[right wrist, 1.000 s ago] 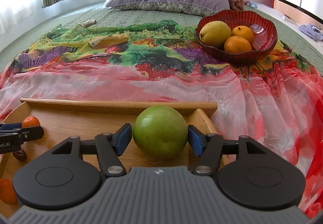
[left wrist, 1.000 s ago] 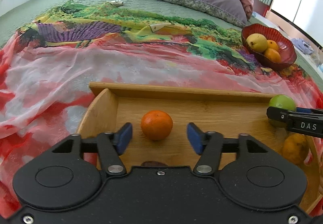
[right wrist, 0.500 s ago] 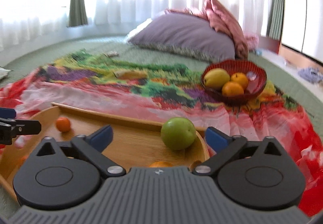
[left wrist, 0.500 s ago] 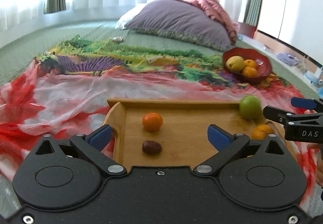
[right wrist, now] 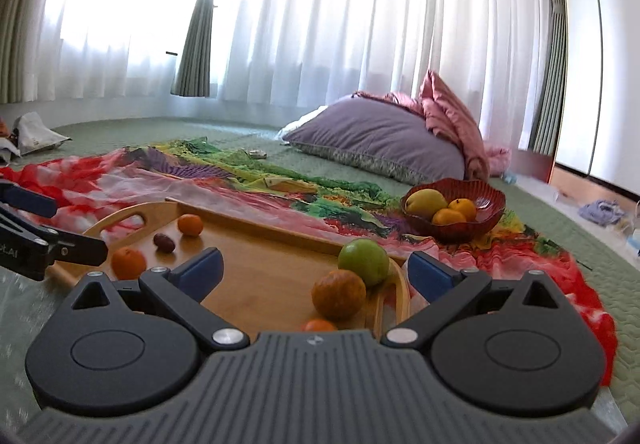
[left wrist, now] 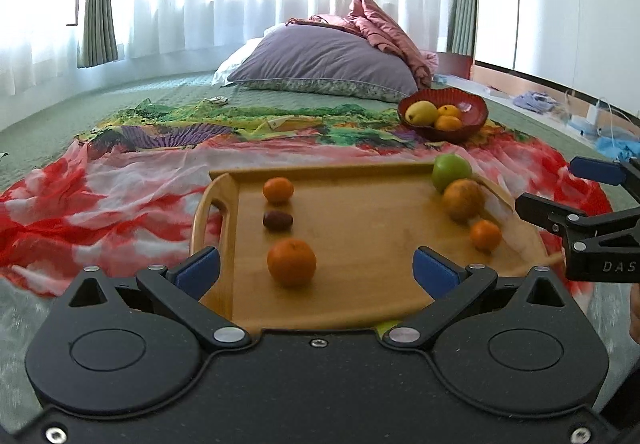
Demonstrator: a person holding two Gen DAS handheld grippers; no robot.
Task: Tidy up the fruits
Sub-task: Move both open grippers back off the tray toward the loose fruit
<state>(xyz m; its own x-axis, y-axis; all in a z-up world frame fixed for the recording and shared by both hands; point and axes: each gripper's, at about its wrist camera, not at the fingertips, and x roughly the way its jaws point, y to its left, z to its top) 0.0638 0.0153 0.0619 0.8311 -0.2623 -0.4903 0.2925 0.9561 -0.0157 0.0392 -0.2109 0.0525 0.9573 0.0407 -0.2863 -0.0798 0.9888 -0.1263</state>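
Note:
A wooden tray [left wrist: 360,212] lies on a colourful cloth on the bed. On it are a small orange [left wrist: 278,190], a dark date [left wrist: 277,221] and a larger orange [left wrist: 291,262] on the left, and a green apple [left wrist: 450,171], a dull orange [left wrist: 463,200] and a small tangerine [left wrist: 485,235] on the right. My left gripper [left wrist: 316,270] is open and empty above the tray's near edge. My right gripper [right wrist: 316,272] is open and empty, behind the apple [right wrist: 363,261] and the dull orange [right wrist: 338,294].
A red glass bowl [left wrist: 472,110] with a yellow pear and two oranges sits on the cloth beyond the tray, also in the right wrist view [right wrist: 490,204]. A purple pillow [left wrist: 324,60] and pink blanket lie at the back. Curtains hang behind. Clutter lies at the far right.
Both grippers opened, let go of the small orange and the green apple on the tray, and pulled back and up.

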